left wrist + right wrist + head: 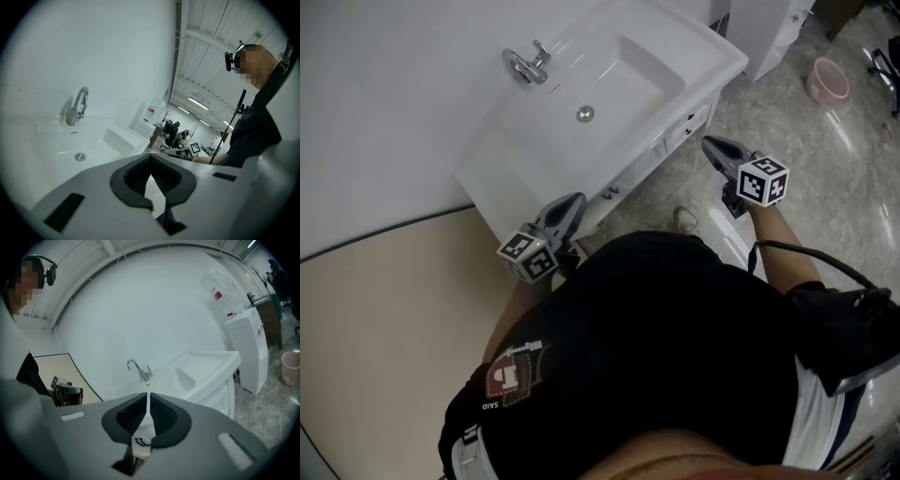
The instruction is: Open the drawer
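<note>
You hold both grippers at the sink, empty.
Left gripper [574,200] and right gripper [710,142]: jaws closed on nothing. The sink [703,42] overhangs the drawer [682,129]; a bucket [827,80] stands well apart.

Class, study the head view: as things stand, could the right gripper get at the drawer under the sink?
Probably yes. The right gripper hangs in open air close to the drawer front, with nothing between them. Its jaws are shut, so they must open before any grasp.
</note>
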A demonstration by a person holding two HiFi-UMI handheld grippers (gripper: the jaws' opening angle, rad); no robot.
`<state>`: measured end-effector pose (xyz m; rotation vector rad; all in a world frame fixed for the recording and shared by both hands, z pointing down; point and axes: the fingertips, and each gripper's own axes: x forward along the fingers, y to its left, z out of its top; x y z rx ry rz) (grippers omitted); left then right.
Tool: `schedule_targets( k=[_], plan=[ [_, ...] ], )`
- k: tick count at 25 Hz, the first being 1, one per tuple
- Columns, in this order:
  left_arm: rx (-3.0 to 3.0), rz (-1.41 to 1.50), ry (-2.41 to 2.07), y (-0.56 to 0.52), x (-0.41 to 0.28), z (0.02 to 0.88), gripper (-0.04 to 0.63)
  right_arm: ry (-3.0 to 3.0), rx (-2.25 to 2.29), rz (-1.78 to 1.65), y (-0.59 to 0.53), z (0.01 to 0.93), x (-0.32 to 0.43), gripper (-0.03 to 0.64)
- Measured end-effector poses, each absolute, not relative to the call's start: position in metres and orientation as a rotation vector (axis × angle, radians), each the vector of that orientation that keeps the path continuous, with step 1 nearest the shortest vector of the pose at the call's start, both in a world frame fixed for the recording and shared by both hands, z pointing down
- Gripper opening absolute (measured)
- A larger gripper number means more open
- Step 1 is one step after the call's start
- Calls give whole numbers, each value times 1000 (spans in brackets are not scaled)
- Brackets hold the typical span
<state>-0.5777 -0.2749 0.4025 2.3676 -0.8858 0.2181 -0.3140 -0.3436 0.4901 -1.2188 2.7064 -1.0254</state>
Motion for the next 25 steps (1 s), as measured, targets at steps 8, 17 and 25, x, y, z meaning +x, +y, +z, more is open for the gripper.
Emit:
schedule_targets(
  k=[8, 17, 25],
  plan=[
    [2307, 354, -789, -319, -501, 454, -8, 2736, -1213, -1167, -415, 565, -266, 14],
    [2261, 473, -468, -310, -443, 539, -8, 2590, -1368, -1319, -436, 668, -258, 71],
    [2248, 542, -399, -298, -415, 607, -8, 2510, -1387, -1389, -431, 754, -261, 101]
  ],
)
